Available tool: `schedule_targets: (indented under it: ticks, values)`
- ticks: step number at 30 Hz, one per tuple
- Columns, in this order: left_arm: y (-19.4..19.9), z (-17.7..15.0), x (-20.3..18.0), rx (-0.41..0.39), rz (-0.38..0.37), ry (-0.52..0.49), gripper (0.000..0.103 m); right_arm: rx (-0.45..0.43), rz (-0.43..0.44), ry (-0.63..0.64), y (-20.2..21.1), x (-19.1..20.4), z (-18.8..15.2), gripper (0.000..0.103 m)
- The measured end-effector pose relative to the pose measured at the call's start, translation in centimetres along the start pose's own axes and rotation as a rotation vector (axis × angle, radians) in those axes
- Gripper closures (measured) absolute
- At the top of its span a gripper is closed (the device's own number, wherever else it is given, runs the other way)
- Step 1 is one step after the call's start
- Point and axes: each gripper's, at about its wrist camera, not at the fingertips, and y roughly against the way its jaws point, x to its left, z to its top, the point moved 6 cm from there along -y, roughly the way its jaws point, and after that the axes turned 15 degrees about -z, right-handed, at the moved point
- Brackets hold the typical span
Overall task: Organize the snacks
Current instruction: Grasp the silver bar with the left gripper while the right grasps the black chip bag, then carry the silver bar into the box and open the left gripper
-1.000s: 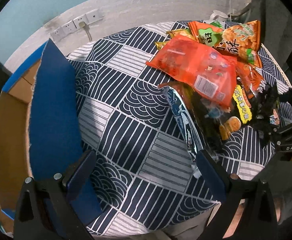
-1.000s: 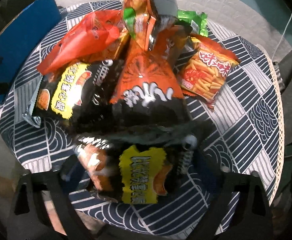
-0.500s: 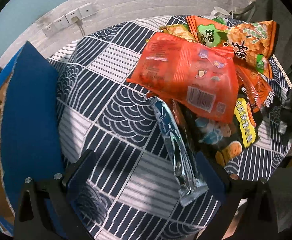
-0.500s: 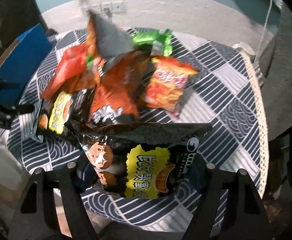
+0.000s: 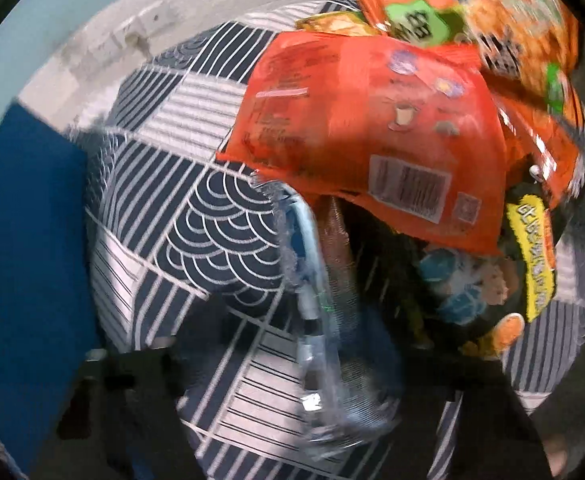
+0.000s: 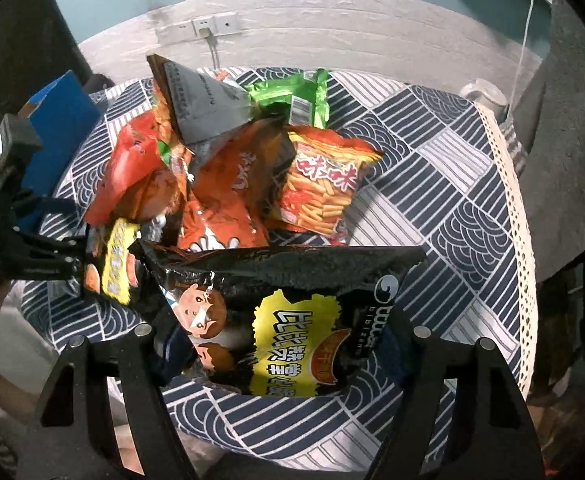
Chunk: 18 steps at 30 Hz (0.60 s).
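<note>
Black snack bag [image 6: 288,320] with a yellow label sits between the fingers of the right gripper [image 6: 280,360], lifted clear of the patterned tablecloth [image 6: 444,184]; both pads press on its sides, so it is held. Behind it, the snack pile [image 6: 228,176] lies on the cloth: orange and red bags, a fries bag [image 6: 320,188], a green bag [image 6: 296,100], one grey-backed bag tilted up on top.

Second black bag [image 5: 472,292] with the same yellow label lies at the near edge of the pile, under a red bag [image 5: 372,120] showing its barcode. Its silvery sealed edge [image 5: 312,320] runs down between the fingers of the left gripper [image 5: 292,380]. That view is badly blurred; the jaws have just been closing, and whether the pads already press on the edge I cannot tell.

Blue box flap [image 5: 32,260] stands at the left of the table. Wall sockets [image 6: 208,26] sit on the wall behind.
</note>
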Motion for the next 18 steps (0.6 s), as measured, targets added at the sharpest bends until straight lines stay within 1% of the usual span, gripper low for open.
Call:
schedule_targets:
  ticks: [1,2,5,8,13,18]
  values:
    - [0.1,0.0,-0.2,-0.003,-0.020,-0.009,0.070,-0.003,0.002,-0.001,0.1,0.0,0.1,0.027]
    - [0.1,0.0,-0.3,-0.001,-0.027,-0.010,0.073,-0.004,0.004,-0.002,0.2,0.0,0.1,0.027]
    - [0.4,-0.3,-0.2,0.000,-0.048,-0.005,0.074,-0.003,-0.001,0.002,0.4,0.1,0.2,0.027]
    - [0.7,-1.0,0.1,-0.006,-0.047,0.001,0.074,-0.005,0.000,0.006,0.7,0.3,0.5,0.027]
    - [2.4,-1.7,0.2,-0.030,-0.025,-0.009,0.074,-0.018,-0.008,0.006,1.7,0.6,1.3,0.027]
    - [4.5,-1.8,0.9,-0.053,-0.017,0.004,0.074,-0.040,-0.019,0.014,2.8,1.1,2.0,0.027]
